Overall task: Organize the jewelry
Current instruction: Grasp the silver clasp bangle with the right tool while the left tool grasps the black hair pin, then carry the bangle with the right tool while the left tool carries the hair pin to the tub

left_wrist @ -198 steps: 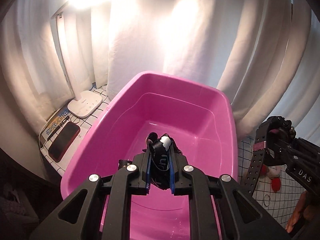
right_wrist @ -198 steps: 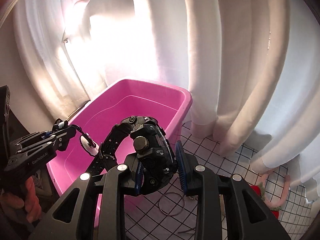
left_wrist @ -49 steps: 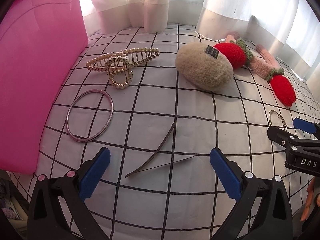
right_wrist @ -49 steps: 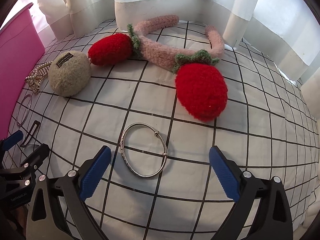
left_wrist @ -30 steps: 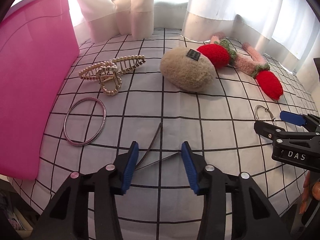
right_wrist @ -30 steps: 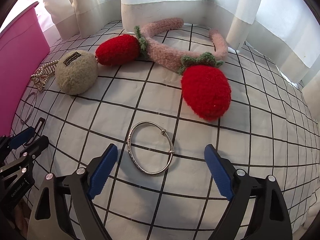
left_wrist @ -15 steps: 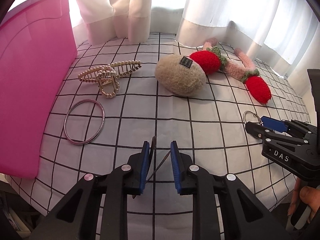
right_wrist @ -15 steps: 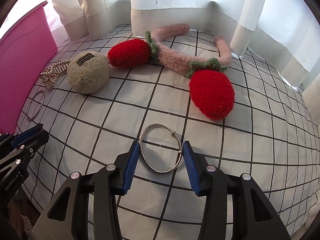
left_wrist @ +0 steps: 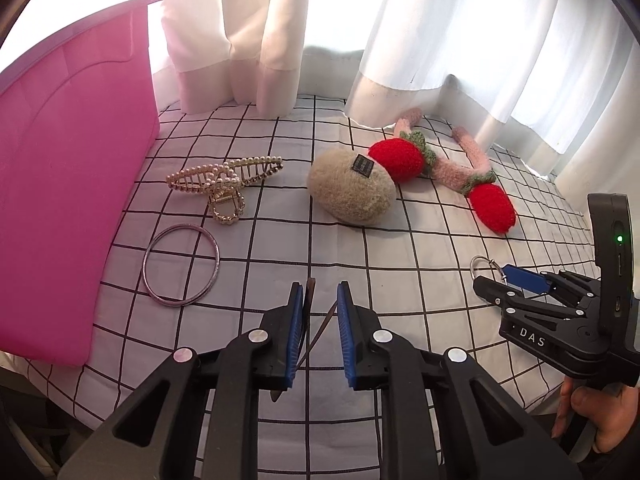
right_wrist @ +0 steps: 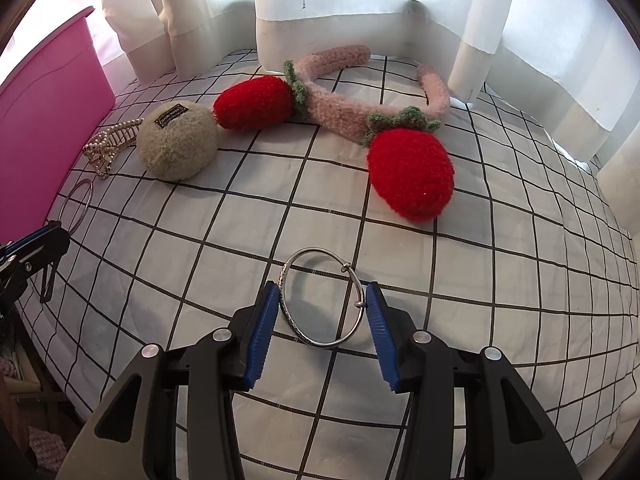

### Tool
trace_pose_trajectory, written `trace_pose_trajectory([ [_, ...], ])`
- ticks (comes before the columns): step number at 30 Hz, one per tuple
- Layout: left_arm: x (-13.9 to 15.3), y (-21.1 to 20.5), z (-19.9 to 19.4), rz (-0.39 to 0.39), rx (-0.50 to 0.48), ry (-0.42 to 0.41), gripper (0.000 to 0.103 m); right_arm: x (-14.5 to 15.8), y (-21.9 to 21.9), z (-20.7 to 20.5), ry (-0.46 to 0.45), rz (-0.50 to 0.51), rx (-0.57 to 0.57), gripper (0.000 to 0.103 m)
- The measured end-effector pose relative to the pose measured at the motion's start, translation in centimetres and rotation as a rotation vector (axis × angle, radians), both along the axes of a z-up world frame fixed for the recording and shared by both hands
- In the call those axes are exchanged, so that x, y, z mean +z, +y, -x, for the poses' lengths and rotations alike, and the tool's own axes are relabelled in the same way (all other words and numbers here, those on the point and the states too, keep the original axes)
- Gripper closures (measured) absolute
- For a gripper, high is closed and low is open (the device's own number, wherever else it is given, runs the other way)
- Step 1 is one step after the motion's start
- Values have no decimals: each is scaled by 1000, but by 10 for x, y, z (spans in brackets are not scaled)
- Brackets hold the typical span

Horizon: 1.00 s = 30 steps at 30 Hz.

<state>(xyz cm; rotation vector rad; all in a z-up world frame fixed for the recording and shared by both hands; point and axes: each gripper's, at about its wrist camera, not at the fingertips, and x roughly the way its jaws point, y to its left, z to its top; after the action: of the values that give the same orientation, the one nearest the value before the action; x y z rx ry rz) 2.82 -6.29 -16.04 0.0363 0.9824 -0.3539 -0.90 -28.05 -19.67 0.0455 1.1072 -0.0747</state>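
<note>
My left gripper [left_wrist: 320, 300] is shut on a thin dark V-shaped hair clip [left_wrist: 310, 320] and holds it between its blue pads just above the checked cloth. My right gripper [right_wrist: 322, 300] is shut on a silver bangle [right_wrist: 320, 300], its pads pressing both sides of the ring, low over the cloth. The right gripper also shows in the left wrist view [left_wrist: 516, 280], with the bangle [left_wrist: 482, 264] at its tips. The pink bin [left_wrist: 68, 200] stands at the left.
On the cloth lie a second silver bangle [left_wrist: 182, 270], a pearl claw clip [left_wrist: 224, 178], a beige fluffy clip [left_wrist: 352, 192] and a pink headband with red strawberries [right_wrist: 360, 116]. White curtains hang behind. The cloth's front edge is close below the grippers.
Both grippers came from the bin down to the cloth, open, then closed: the left on the dark hair clip, the right on the silver bangle. Both have risen slightly.
</note>
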Motion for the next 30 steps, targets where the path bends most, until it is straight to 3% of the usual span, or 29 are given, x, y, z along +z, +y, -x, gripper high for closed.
trace_pose_trajectory([
  [8,-9,5,0,5,-11,23,95,-2,4,1,6,-3,2,59],
  [17,1,10,1,6,-12,-7,98,1,6,1,-1,0,-1,59],
  [30,60,28,0,68,26,-109,98,34,10,-7,-63,6,13,59],
])
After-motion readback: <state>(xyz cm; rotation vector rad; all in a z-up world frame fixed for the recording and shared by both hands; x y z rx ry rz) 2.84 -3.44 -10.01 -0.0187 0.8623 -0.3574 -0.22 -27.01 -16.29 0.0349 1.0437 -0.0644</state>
